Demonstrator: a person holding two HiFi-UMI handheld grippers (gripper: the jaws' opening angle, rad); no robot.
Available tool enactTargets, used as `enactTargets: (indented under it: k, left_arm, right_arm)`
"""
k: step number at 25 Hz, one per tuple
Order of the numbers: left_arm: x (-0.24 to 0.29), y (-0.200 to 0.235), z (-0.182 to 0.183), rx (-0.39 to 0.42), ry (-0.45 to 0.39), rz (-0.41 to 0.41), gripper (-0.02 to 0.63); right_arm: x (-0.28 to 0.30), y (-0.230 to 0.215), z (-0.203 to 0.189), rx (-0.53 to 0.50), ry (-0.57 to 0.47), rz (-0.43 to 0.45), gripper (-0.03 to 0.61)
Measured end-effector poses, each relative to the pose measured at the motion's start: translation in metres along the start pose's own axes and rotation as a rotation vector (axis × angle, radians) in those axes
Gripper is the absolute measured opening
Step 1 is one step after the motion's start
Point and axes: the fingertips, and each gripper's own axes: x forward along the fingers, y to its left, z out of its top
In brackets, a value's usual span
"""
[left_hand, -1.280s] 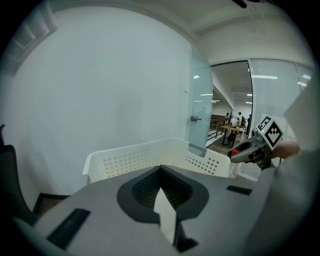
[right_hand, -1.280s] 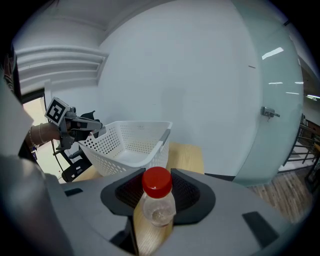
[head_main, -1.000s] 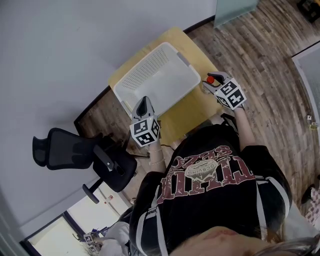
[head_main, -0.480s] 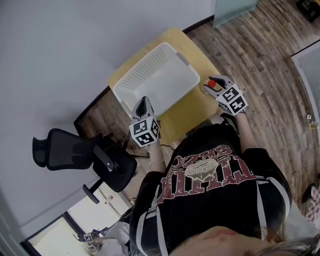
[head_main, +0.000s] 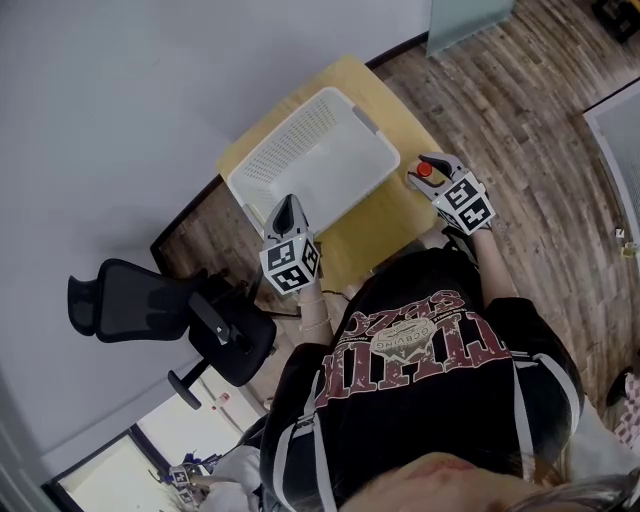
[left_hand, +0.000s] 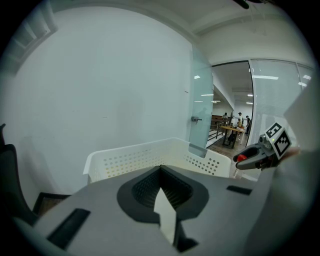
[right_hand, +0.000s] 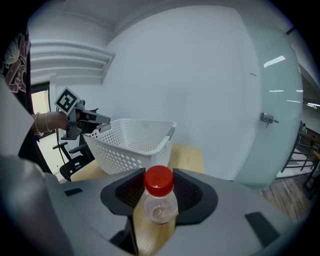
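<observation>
**Right gripper** (head_main: 428, 166): jaws closed on a small clear bottle (right_hand: 160, 201) with a red cap. The bottle is held upright in the air by the right edge of the counter (head_main: 388, 216). Over the last 1 s the gripper has drifted slightly outward, so the bottle now sits a little further from the white perforated basket (head_main: 330, 160).

**Left gripper** (head_main: 287, 207): jaws drawn together on nothing, unmoved at the basket's near left corner.

**Surroundings:** 1 black office chair (head_main: 130, 300) stands to the left, on the floor.
</observation>
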Motion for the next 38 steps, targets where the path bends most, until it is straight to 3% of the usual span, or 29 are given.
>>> enactTargets:
  k: [10, 31, 38]
  left_arm:
    - [-0.001, 0.0, 0.0, 0.006, 0.0, -0.005, 0.044]
    - [-0.002, -0.002, 0.0, 0.011, -0.01, -0.009, 0.044]
    - [-0.002, -0.001, 0.0, 0.011, -0.008, -0.008, 0.044]
  right_arm:
    - [-0.012, -0.005, 0.013, 0.063, -0.059, -0.008, 0.17]
    - [-0.027, -0.006, 0.053, 0.0, -0.121, -0.03, 0.17]
    - [-0.026, -0.005, 0.084, -0.013, -0.179, -0.029, 0.17]
